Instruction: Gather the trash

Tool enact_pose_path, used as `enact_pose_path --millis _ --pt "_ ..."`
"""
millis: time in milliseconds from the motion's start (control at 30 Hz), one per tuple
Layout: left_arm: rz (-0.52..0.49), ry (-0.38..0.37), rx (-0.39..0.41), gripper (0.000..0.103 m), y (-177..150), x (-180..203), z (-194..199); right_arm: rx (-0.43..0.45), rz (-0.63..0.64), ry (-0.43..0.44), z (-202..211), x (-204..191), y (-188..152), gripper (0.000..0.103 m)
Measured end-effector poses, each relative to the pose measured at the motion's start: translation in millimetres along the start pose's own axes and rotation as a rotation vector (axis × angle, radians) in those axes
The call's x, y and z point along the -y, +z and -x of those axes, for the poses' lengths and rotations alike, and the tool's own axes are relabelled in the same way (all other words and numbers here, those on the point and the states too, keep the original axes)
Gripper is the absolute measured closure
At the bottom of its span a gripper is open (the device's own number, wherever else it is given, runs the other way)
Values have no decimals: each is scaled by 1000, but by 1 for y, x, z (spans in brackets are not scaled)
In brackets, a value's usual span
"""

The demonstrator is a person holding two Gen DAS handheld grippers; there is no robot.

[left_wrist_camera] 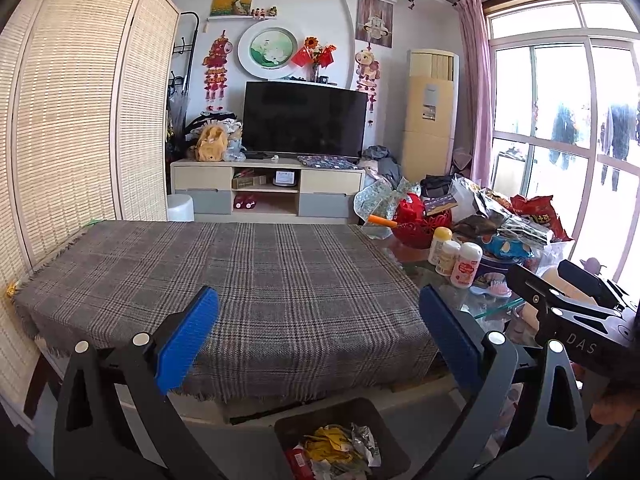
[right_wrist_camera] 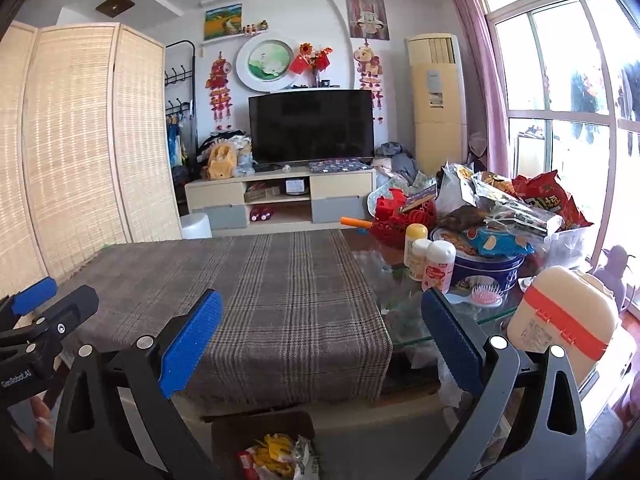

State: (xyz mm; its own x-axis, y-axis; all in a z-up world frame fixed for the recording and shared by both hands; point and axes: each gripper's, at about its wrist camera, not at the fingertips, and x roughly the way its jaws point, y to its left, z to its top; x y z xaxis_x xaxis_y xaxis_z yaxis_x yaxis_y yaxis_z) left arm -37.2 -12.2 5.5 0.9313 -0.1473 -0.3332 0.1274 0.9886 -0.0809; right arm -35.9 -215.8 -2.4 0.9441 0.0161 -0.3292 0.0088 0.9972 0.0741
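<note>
A brown cardboard box stands on the floor below the table's near edge and holds crumpled yellow, silver and red wrappers. It also shows in the right wrist view with the wrappers. My left gripper is open and empty, above the box and in front of the plaid tablecloth. My right gripper is open and empty, level with the left one, which appears at its left. The right gripper's body shows at the right of the left wrist view.
The glass table end at the right carries three small bottles, a blue tin, a pink hairbrush, a pile of snack bags and a cream container with orange bands. A TV stand is behind.
</note>
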Motion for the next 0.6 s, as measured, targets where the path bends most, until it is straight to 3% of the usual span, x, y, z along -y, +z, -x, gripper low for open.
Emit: enact_pose_path --millis 600 --pt "-10 -1 -5 8 0 -1 0 -16 -15 15 0 0 -2 3"
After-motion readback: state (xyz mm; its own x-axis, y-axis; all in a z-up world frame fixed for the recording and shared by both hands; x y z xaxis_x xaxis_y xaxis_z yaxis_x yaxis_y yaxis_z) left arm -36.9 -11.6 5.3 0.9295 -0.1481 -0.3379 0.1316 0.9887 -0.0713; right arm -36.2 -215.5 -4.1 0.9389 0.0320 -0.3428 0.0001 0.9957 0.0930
